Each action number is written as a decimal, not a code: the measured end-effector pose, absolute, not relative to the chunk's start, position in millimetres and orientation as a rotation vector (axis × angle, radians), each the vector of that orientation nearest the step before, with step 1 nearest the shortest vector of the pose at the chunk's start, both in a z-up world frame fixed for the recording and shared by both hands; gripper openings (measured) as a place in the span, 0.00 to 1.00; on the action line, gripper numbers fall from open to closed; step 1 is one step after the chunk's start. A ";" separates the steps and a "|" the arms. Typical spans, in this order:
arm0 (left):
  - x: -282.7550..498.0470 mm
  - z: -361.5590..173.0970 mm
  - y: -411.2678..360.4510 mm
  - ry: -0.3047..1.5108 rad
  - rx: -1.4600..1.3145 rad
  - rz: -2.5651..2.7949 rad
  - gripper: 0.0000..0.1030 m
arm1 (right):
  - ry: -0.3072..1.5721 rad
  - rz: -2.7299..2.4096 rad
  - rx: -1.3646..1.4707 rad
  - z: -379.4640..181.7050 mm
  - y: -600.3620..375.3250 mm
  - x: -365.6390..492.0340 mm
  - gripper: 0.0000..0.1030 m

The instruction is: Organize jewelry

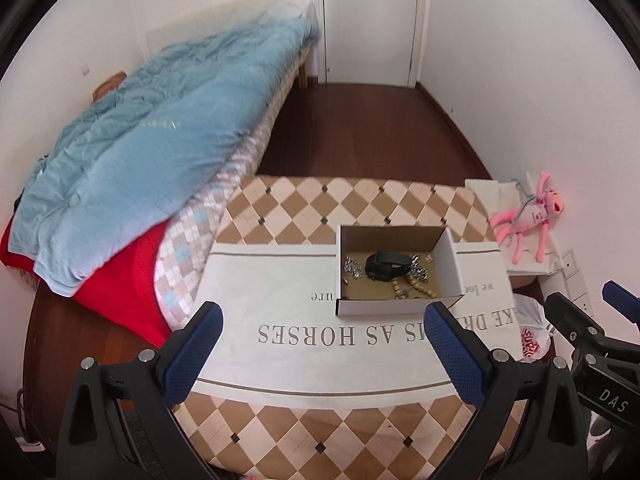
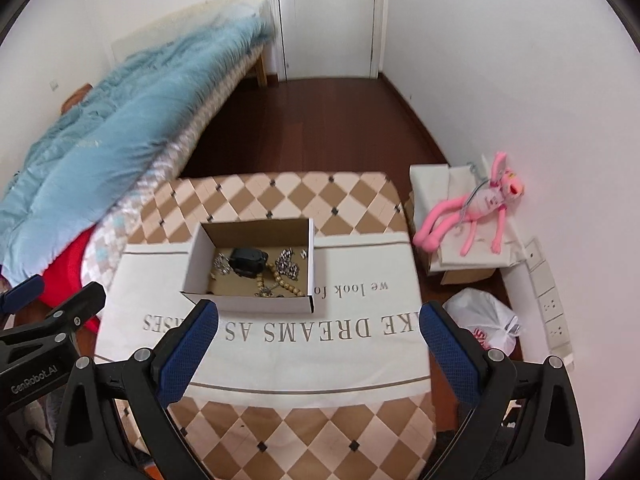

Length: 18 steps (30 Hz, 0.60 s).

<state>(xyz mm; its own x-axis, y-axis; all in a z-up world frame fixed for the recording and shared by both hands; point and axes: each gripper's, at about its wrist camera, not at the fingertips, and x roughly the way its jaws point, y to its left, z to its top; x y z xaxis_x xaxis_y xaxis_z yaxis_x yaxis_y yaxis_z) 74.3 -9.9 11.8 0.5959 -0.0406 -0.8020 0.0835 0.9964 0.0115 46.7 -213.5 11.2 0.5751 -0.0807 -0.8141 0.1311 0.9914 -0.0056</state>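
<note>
A small open white cardboard box (image 1: 450, 264) (image 2: 196, 260) stands on a white lettered cloth (image 1: 280, 308) (image 2: 360, 312) on the checkered table. Inside lie a black car-shaped item (image 1: 387, 265) (image 2: 249, 261), silver jewelry pieces (image 1: 352, 268) (image 2: 289, 265) and a wooden bead string (image 1: 416, 289) (image 2: 282, 282). My left gripper (image 1: 325, 320) is open and empty, above the cloth in front of the box. My right gripper (image 2: 318, 318) is open and empty, just in front of the box. Each gripper shows at the edge of the other's view.
A bed with a blue quilt (image 1: 152, 128) (image 2: 108, 120) and a red blanket (image 1: 120, 280) is at the left. A pink plush toy (image 1: 528, 216) (image 2: 476, 208) lies on a box at the right. A white plastic bag (image 2: 484, 320) sits on the floor. A door (image 1: 370, 16) stands behind.
</note>
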 end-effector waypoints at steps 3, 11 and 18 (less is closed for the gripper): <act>59.7 29.4 -8.9 0.903 0.044 -0.085 1.00 | 0.905 -0.127 0.065 33.8 -212.9 26.1 0.99; 27.2 57.8 -8.8 0.870 0.023 -0.112 1.00 | 0.833 -0.139 0.057 75.3 -209.9 -14.8 0.99; 11.2 66.4 -11.1 0.867 0.013 -0.114 1.00 | 0.818 -0.144 0.073 88.3 -211.1 -32.6 0.99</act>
<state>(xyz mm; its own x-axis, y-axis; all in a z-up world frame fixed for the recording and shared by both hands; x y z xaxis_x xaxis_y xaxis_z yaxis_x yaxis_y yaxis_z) 11.2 -11.1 66.4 0.6417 -0.0946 -0.7611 0.1051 0.9938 -0.0349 -32.6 -211.1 88.3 0.6750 -0.0992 -0.7312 0.1558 0.9877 0.0098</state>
